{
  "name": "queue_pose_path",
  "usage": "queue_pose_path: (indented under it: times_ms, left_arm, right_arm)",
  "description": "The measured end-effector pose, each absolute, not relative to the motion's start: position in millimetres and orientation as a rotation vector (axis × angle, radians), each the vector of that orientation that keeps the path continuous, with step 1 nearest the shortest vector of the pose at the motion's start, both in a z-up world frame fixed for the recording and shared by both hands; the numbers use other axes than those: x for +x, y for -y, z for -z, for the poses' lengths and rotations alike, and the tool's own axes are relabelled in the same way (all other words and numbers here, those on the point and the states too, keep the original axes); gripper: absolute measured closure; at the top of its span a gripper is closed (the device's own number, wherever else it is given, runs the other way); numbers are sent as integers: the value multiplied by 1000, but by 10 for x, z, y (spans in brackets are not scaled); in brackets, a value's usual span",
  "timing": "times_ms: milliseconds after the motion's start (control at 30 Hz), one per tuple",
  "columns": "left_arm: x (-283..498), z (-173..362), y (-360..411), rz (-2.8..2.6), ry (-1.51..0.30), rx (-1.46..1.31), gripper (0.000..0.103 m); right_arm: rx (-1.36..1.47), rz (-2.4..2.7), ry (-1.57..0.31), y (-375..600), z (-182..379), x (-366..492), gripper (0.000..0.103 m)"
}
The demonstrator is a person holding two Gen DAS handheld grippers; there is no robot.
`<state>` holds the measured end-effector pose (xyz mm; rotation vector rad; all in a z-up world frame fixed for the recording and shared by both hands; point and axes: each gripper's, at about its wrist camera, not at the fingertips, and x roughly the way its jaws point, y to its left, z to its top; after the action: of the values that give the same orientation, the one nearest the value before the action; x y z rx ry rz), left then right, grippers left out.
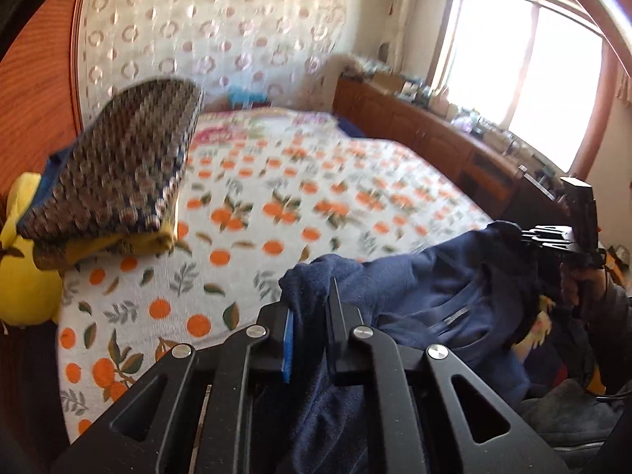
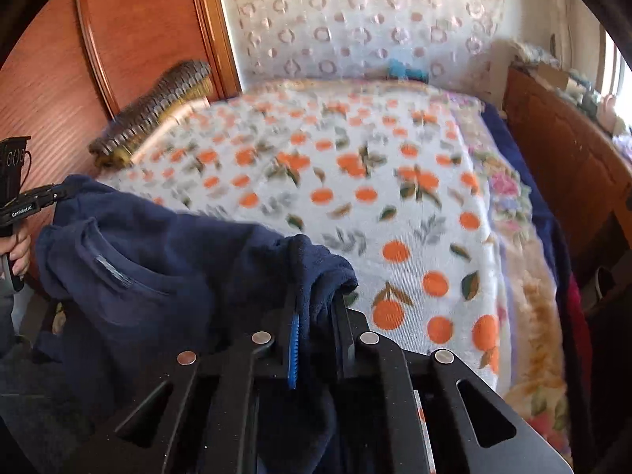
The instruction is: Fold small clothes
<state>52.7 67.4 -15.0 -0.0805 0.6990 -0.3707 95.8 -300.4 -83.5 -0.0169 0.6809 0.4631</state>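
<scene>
Navy fleece garment (image 1: 446, 288) hangs stretched between 2 claws above the near edge of a bed. Left claw (image 1: 312, 308) is pinched on one bunched corner of the fleece, its blue pad (image 1: 288, 347) pressed against the cloth; right claw (image 2: 316, 308) grips the opposite corner the same way. Each claw also appears in the other's view, held in a hand (image 2: 19, 252) at the garment's far end. Beneath lies an orange-print bedspread (image 2: 355, 181). A folded stack (image 1: 114, 173), topped by a woven brown-and-blue piece over yellow cloth, sits on the bed against the wooden headboard (image 2: 138, 27). A bright window (image 1: 529, 75) stands above a cluttered wooden cabinet (image 1: 414, 126).
</scene>
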Motion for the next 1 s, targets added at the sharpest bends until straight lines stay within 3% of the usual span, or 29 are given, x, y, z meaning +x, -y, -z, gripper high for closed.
queue_pose_path:
  times_ms: [467,733,867,1000]
  left_arm:
    - [-152,-1306,-701,441,-343,-55,90]
    - [288,-2030,-823,362,-245,20,90]
    - [886,-1914,-824,284,-285,44,90]
    - [1714,-1292,-800,230,-418,35,90]
  right_arm:
    - [-67,-482,-355,3312,-613,-54,91]
    - [-138,-437,-184,3463,-1463,-159,91]
    - [-172,-400,-186,3388,-1599,297,91]
    - [-175,-355,-269,3109,-1310,1149,91]
